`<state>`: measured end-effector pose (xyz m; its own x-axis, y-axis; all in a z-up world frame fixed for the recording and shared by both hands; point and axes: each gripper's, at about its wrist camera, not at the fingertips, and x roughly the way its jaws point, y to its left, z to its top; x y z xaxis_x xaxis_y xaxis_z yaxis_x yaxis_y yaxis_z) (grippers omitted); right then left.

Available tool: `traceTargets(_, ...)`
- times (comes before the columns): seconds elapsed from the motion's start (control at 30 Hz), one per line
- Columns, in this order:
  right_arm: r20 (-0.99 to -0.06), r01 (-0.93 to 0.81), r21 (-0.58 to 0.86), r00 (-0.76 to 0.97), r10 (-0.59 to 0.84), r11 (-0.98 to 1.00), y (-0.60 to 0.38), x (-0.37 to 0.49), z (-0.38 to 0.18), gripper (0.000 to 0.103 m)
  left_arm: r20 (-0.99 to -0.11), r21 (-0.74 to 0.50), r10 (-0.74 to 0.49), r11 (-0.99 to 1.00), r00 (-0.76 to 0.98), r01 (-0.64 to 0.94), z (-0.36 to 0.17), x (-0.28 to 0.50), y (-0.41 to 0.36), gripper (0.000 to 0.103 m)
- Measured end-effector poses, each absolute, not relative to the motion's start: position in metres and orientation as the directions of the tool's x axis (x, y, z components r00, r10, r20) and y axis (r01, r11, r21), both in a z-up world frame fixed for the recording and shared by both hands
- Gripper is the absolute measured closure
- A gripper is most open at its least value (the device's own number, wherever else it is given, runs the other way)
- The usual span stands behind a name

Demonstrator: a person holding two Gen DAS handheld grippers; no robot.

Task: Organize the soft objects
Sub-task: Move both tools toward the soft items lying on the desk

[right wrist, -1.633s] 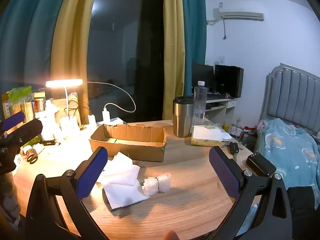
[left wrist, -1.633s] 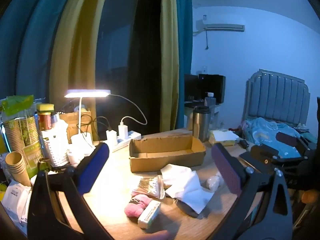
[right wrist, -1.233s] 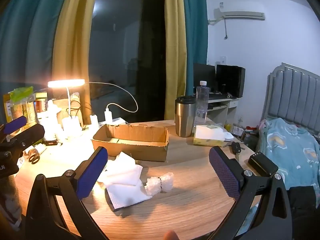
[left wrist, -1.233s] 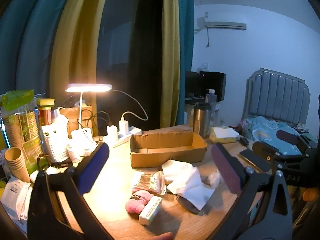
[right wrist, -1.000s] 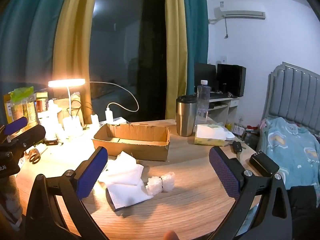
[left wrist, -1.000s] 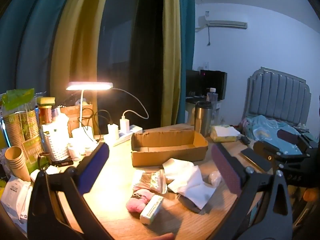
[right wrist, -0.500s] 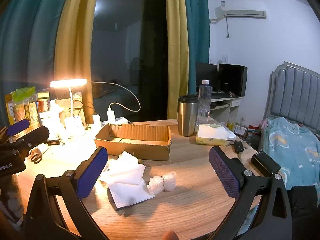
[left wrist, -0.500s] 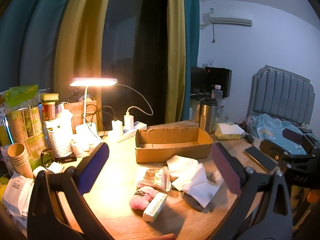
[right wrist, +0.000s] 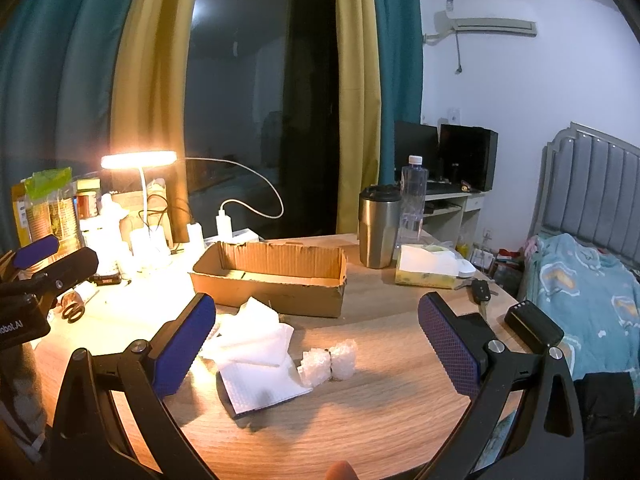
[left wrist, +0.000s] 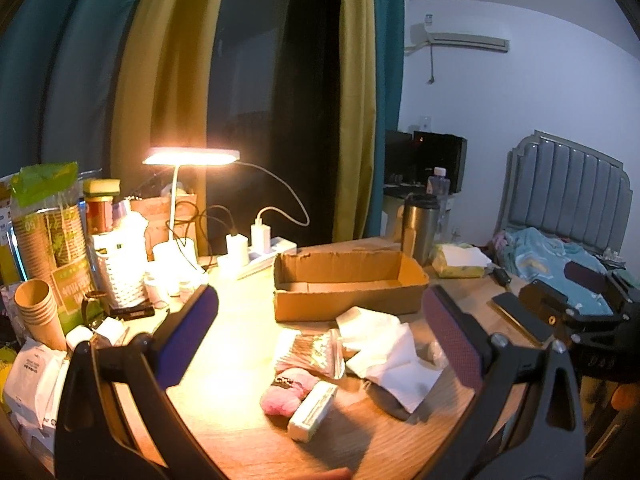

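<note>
An open cardboard box stands mid-table. In front of it lie crumpled white tissues, a pink plush pouch, a clear packet of brown sticks, a small white box and a bubble-wrap roll. My left gripper hovers open above the packet and tissues, holding nothing. My right gripper hangs open above the bubble-wrap roll, also empty. Each gripper shows at the edge of the other's view.
A lit desk lamp, chargers on a power strip, paper cups and a white basket crowd the left. A steel tumbler, water bottle, tissue pack, keys and black case sit right. A bed lies beyond.
Both views have shifted slightly, so the table items sit a little further right and lower in frame. Both grippers stay open and empty; nothing on the table has moved.
</note>
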<state>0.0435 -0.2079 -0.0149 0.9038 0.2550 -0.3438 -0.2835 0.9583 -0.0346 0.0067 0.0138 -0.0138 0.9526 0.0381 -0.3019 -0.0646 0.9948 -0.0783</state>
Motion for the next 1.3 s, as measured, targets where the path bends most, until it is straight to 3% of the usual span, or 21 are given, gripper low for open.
traceTargets(1.3, -0.416, -0.308, -0.099, 0.877, 0.242, 0.946, -0.164, 0.065, -0.027, 0.000, -0.386, -0.189, -0.008, 0.979, 0.923, -0.071, -0.041, 0.033, 0.060, 0.000)
